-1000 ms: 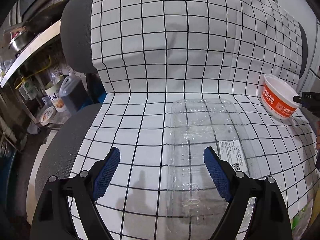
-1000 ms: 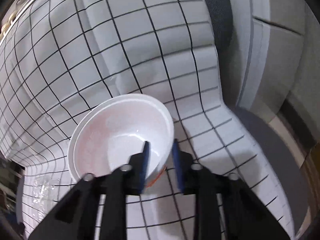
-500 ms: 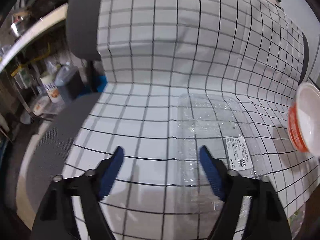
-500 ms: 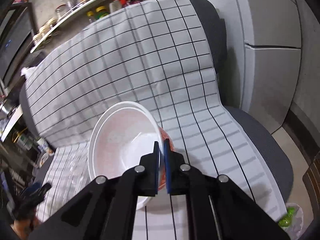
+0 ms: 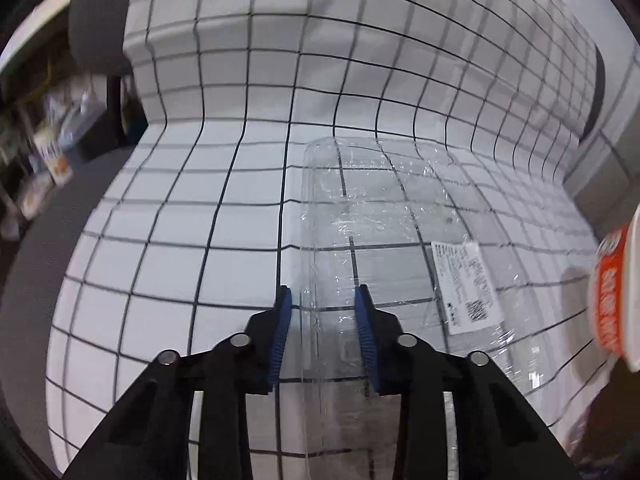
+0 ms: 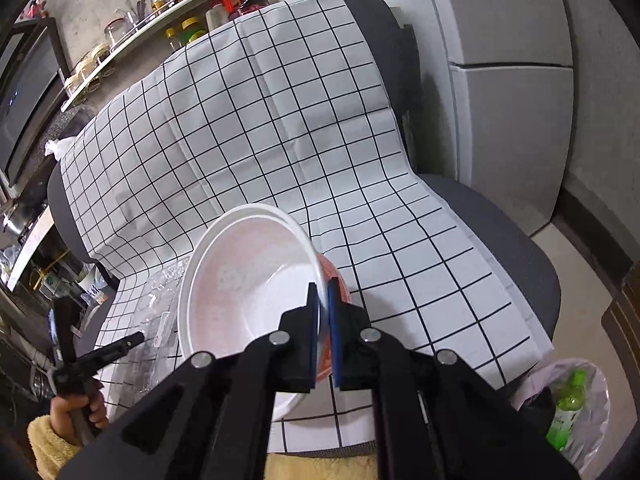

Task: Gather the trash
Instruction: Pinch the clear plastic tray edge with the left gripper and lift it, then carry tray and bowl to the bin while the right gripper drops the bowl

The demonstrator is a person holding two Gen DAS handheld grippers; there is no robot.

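- The left gripper [image 5: 323, 294] has its blue pads [image 5: 282, 322] on either side of the left rim of the clear plastic tray [image 5: 384, 216]; the jaws are closing and a gap is visible beside each pad; the tray lies flat on the checked cloth [image 5: 192, 216], with bare cloth to the left of it.
- The right gripper [image 6: 322, 294] is clamped tight on the rim of the paper bowl [image 6: 244, 276], held tilted and clear of the cloth [image 6: 280, 120]; open cloth lies to the right of the bowl.
- Only the right wrist view shows the person's left hand [image 6: 82, 408], a yellow sleeve [image 6: 48, 444], the shelf of jars [image 6: 168, 16], and a lined bin [image 6: 580, 404] holding a green bottle [image 6: 566, 412], below the cloth's right corner.
- The left wrist view alone shows the tray's white label [image 5: 466, 286]; the bowl [image 5: 616, 292] is just at its right edge.
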